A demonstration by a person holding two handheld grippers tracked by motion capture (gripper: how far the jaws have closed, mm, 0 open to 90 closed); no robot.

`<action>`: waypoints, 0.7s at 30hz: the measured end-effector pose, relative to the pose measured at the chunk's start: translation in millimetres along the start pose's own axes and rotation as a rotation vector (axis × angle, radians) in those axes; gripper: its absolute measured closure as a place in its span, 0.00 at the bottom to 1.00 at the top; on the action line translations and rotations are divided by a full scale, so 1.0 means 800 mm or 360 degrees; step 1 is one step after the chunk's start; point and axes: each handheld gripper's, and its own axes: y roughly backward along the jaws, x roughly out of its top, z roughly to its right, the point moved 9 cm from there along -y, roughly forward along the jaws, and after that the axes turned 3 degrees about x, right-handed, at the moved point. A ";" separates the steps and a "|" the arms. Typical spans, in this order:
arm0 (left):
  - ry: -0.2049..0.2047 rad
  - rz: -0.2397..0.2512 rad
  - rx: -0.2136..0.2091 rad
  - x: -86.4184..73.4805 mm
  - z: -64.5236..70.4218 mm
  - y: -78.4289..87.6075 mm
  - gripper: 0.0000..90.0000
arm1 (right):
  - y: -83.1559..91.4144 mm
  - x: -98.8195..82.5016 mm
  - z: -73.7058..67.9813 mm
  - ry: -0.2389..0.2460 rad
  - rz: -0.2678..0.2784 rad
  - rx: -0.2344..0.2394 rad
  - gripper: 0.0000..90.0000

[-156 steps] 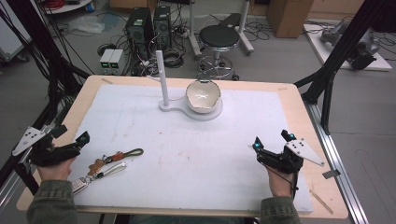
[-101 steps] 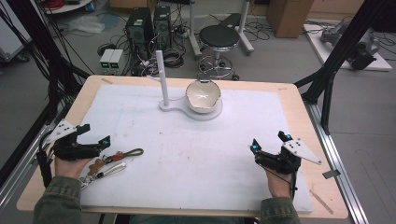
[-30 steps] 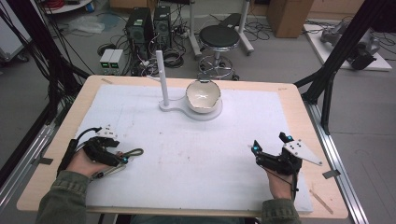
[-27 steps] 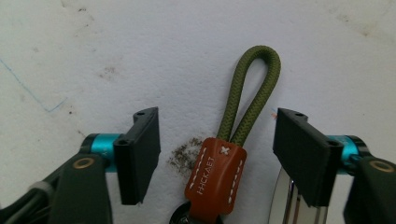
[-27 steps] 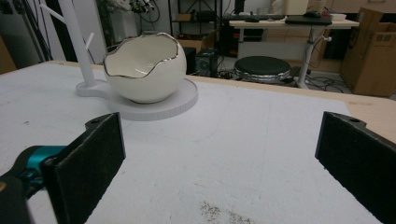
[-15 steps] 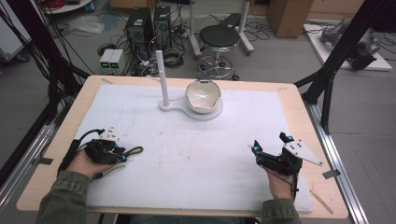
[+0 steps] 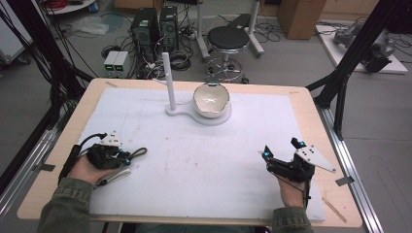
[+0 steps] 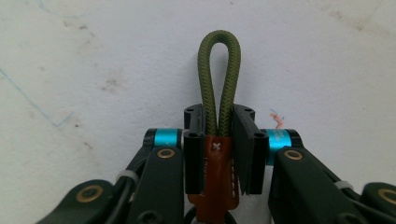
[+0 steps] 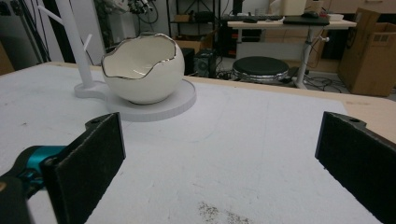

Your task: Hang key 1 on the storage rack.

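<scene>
A keychain lies at the front left of the white mat, with an olive cord loop (image 7: 139, 153) sewn to a brown leather tab (image 8: 218, 177) and a metal clip (image 7: 114, 175) trailing toward the person. My left gripper (image 7: 125, 159) is shut on it. In the left gripper view the jaws pinch the cord (image 8: 219, 70) and tab where they join, and the loop sticks out beyond the fingertips. My right gripper (image 7: 281, 149) rests at the front right, open and with nothing in it, and its pads (image 9: 95, 154) stand wide apart.
A white eggshell-shaped bowl (image 7: 211, 99) with a metallic rim sits on a round white base (image 7: 214, 118) at the back centre, beside a white upright post (image 7: 168, 82). The right gripper view faces this bowl (image 9: 142, 67). The mat's wooden border (image 7: 335, 145) rings the table.
My left gripper came in from the table's left edge to the keychain and shut on its strap. It has barely moved in the last second. The right gripper stayed put.
</scene>
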 end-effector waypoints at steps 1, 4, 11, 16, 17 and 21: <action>0.0004 0.0003 0.0006 0.001 0.000 0.002 0.83 | 0.000 0.000 0.000 -0.0001 0.0006 -0.0001 0.00; -0.0012 0.0017 0.0029 0.006 -0.001 0.008 0.84 | -0.001 0.000 0.001 -0.0016 0.0005 -0.0001 0.00; -0.0058 0.0070 0.0044 0.021 0.002 0.022 0.84 | 0.001 0.001 0.002 -0.0025 0.0014 -0.0005 0.00; -0.0096 0.0099 0.0053 0.039 0.001 0.031 0.84 | 0.003 0.002 0.003 -0.0044 0.0024 -0.0010 0.00; -0.0099 0.0096 0.0052 0.043 0.000 0.033 0.84 | 0.003 0.002 0.003 -0.0044 0.0023 -0.0009 0.00; -0.0111 0.0140 0.0062 0.058 -0.006 0.044 0.84 | 0.003 0.002 0.003 -0.0042 0.0026 -0.0008 0.00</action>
